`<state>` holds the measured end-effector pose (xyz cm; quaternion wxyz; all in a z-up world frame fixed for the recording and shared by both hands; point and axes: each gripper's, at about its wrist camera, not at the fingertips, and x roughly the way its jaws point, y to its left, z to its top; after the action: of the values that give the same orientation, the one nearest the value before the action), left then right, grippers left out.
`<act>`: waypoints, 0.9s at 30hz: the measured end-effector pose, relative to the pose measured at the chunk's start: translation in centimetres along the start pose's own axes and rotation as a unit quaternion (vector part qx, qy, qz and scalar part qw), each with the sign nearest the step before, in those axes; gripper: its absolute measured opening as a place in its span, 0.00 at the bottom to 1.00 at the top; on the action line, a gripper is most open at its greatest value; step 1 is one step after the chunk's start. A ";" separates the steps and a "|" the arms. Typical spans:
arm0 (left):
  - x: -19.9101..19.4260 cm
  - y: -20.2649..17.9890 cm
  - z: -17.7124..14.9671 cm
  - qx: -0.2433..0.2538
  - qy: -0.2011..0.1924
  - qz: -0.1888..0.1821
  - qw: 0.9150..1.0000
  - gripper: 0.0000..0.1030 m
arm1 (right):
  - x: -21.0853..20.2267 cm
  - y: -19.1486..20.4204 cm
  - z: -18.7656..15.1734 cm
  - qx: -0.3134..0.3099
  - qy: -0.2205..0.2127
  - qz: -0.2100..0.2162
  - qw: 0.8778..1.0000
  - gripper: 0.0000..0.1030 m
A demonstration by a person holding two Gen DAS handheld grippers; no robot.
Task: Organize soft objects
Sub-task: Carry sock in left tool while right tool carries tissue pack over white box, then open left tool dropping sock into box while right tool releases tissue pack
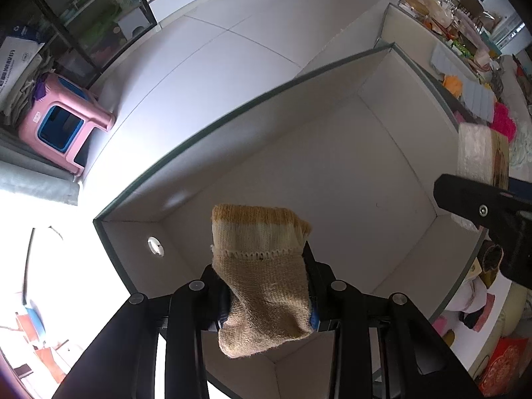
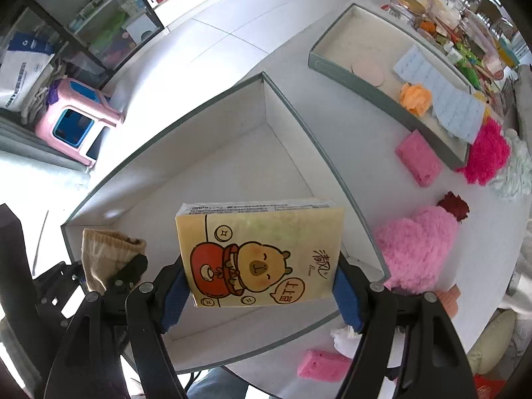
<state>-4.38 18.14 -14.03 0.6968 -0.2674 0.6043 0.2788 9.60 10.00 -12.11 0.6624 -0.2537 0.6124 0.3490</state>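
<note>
Jaws of the left gripper [image 1: 266, 286] are clamped on a tan knitted sock with a yellow-striped cuff [image 1: 262, 272], held above a large empty grey-rimmed white box [image 1: 206, 133]. Beside it, a yellow cartoon-bear tissue pack [image 2: 262, 252] is gripped between the right gripper's [image 2: 262, 292] blue pads [image 2: 173, 302] over the same box.

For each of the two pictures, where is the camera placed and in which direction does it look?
Left wrist view: on the left gripper, looking down into the open box; its black fingers clamp a tan sock.
Right wrist view: on the right gripper, looking down at the same box; its blue pads grip a tissue pack.
Shared: box, sock, tissue pack, pink stool.
</note>
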 end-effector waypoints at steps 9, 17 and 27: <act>1.5 1.7 0.7 -0.009 0.017 0.006 1.000 0.35 | 1.0 0.7 0.4 -0.016 0.011 -0.009 1.000 0.75; 2.0 1.9 1.2 -0.010 0.025 0.007 1.000 0.35 | 1.9 1.1 0.5 -0.022 0.024 -0.012 0.999 0.75; 2.3 1.4 1.2 -0.002 0.020 0.001 1.000 0.37 | 3.0 1.3 0.4 -0.025 0.042 -0.020 0.999 0.76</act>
<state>-4.27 20.09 -16.21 0.6839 -0.2741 0.6175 0.2753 8.90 11.56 -14.87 0.6362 -0.2970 0.6256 0.3400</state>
